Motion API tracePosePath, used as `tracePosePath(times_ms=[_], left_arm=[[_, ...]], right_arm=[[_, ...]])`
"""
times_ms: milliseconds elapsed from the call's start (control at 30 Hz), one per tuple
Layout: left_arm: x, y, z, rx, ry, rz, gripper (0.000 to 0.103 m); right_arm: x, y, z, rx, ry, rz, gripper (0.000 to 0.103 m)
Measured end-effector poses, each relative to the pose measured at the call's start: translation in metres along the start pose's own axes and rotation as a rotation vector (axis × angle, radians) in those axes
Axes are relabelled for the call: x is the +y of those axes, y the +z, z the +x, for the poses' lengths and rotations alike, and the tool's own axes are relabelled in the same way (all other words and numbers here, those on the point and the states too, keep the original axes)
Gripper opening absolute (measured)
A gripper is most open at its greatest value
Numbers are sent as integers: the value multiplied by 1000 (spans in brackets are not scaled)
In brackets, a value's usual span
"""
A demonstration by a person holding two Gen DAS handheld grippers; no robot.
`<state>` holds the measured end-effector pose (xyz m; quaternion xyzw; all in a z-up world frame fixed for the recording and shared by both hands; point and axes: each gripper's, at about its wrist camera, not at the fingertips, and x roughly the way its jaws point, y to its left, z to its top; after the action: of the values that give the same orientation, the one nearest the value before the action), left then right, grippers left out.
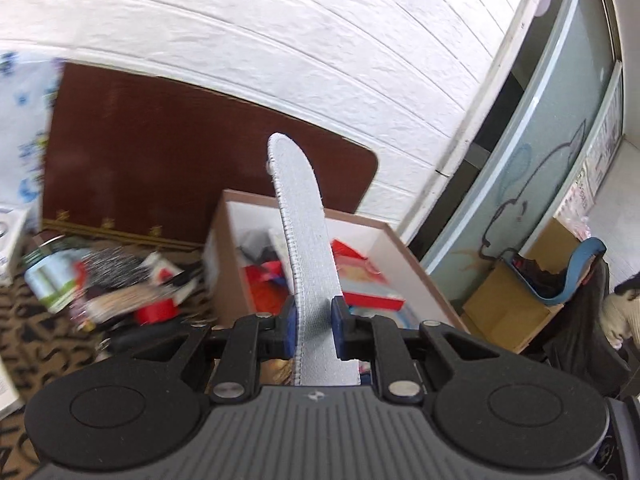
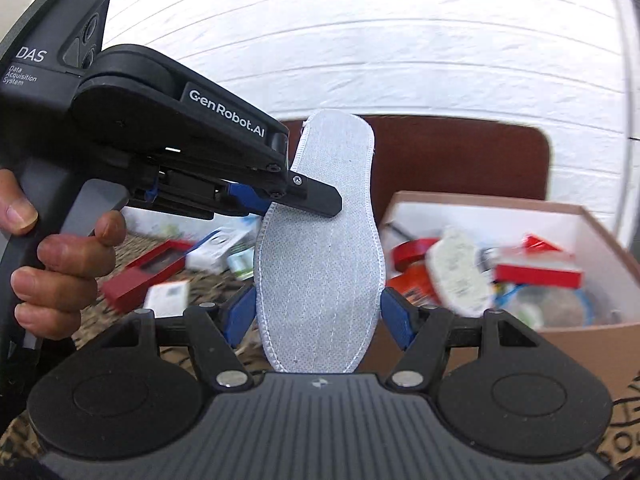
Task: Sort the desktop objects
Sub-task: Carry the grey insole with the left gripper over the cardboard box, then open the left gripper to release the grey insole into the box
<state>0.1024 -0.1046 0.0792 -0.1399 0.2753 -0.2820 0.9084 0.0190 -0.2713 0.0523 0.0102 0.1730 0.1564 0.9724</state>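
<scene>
**Nearly there: insole held over a half-filled box**

Evidently the sorting is well under way but not finished. The open cardboard box with white inner walls [image 2: 600,216] already holds a jumble — a red tape roll, a flat red packet, a white oval item, something blue — while a blurred heap of things lies on the leopard-print table covering [image 1: 16,320] to its left: a green-and-white can [image 1: 50,280], a long red box [image 2: 144,272], a white carton [image 2: 224,246] and more that is too smeared to name. Those, I judge, are what is left.

The piece in hand is a pale grey woven-fabric insole with stitched white edging [image 2: 320,264]. It stands roughly upright in the air, toe up, in front of the dark brown chair back [image 2: 460,156] and just beside the box, not yet in it. It looks thin and floppy; seen edge-on from the left wrist it curves over toward its tip.

The left gripper [image 1: 314,330] is clenched on the insole's flat faces — the right-wrist view shows its blue pad and black finger pinching from the side. The right gripper [image 2: 318,312] has its blue pads [image 2: 240,316] at the insole's two edges, touching or nearly so; whether it truly clamps I cannot tell.
</scene>
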Motion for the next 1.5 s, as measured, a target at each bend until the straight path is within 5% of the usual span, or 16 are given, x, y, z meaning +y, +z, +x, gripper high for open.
tracePosePath(times_ms=[567,900,1167,1333,1500], left_arm=[[-3,22,128,149,-13,6,19],[6,17,156,197,9,20,23],[0,15,151,176,-52,58,57],[-11,13,138,147,-34,98,90],[-15,12,124,121,-8,114,96]], right_arm=[[-87,1,57,79,-101,80,67],[-96,-6,89,160,-137,108,68],[-102,-10,93,183,-215,117,70],[-99,-8,85,157,-229,105,85],[-89,-5,72,120,-239,80,96]])
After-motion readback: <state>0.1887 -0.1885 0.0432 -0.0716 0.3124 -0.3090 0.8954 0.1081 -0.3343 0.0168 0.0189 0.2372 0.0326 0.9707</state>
